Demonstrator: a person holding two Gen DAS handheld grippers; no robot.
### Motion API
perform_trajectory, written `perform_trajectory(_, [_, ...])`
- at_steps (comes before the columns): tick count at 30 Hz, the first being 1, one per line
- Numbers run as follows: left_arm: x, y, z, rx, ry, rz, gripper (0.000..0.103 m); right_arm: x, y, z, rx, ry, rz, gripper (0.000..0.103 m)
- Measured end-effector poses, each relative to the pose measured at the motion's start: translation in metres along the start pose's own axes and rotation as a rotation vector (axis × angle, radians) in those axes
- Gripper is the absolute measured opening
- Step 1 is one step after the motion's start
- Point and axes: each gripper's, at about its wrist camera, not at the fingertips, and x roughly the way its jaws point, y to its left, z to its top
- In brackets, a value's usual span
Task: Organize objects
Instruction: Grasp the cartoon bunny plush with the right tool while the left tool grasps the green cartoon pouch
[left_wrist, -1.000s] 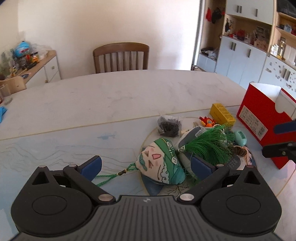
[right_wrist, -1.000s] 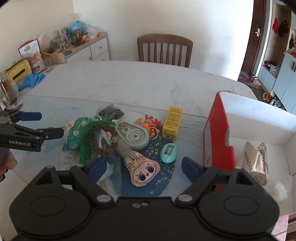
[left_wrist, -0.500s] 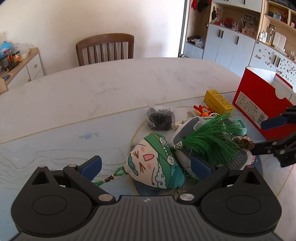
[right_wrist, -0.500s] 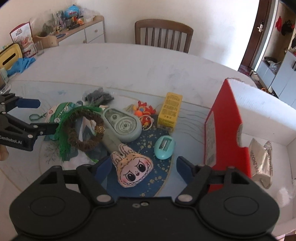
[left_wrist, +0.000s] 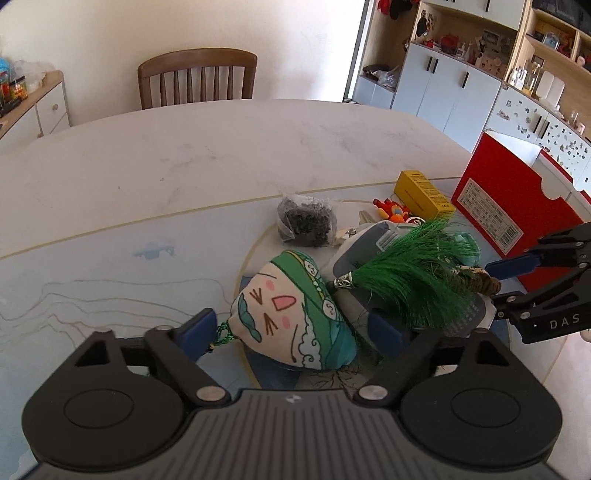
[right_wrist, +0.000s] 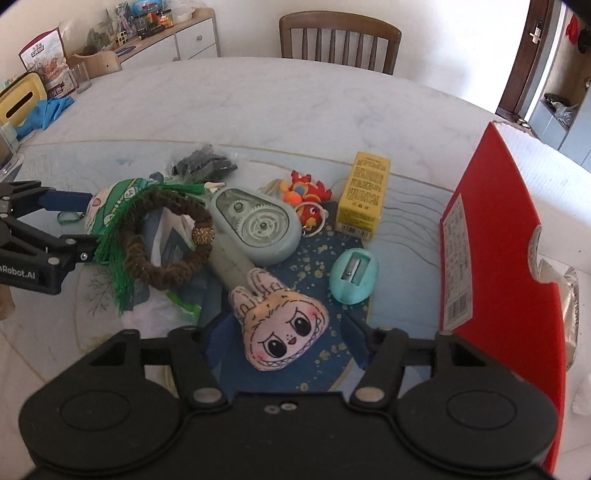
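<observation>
White letters "DAS" stand on the black right gripper (left_wrist: 517, 286) at the right edge; "nRobot.AI" shows on the black left gripper (right_wrist: 79, 225) at the left. The red cardboard box's (right_wrist: 506, 258) label print is unreadable.

Black tool (left_wrist: 291, 332), blue pads (left_wrist: 195, 330)

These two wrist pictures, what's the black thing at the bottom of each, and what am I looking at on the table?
Each picture comes from a camera on a hand-held gripper, looking along its blue-padded jaws. A person holds one per hand; there is no robot arm. The left gripper straddles a green-and-cream cat-face fabric pouch; the right gripper straddles a pink bunny-face plush charm. Both jaws have just been closing, but neither visibly presses yet. Also on the white table: a yellow cardboard box, a teal egg-shaped pencil sharpener, a brown braided ring with green tassel and a red open carton.
</observation>
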Motion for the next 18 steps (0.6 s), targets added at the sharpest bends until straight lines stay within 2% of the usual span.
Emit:
perform_trajectory(1, [0.000, 0.000, 0.000, -0.002, 0.000, -0.001, 0.081, 0.000, 0.000, 0.000, 0.001, -0.001, 0.001, 0.058])
perform_trajectory(3, [0.000, 0.000, -0.001, 0.001, 0.002, -0.001, 0.070, 0.000, 0.000, 0.001, 0.001, -0.002, 0.001, 0.056])
perform_trajectory(9, [-0.003, -0.006, -0.002, 0.043, -0.002, 0.009, 0.060, -0.003, 0.001, -0.001, -0.001, -0.011, -0.006, 0.049])
perform_trajectory(18, [-0.018, -0.008, -0.003, 0.019, -0.023, 0.031, 0.056, -0.018, 0.002, -0.003, 0.019, -0.056, -0.019, 0.047])
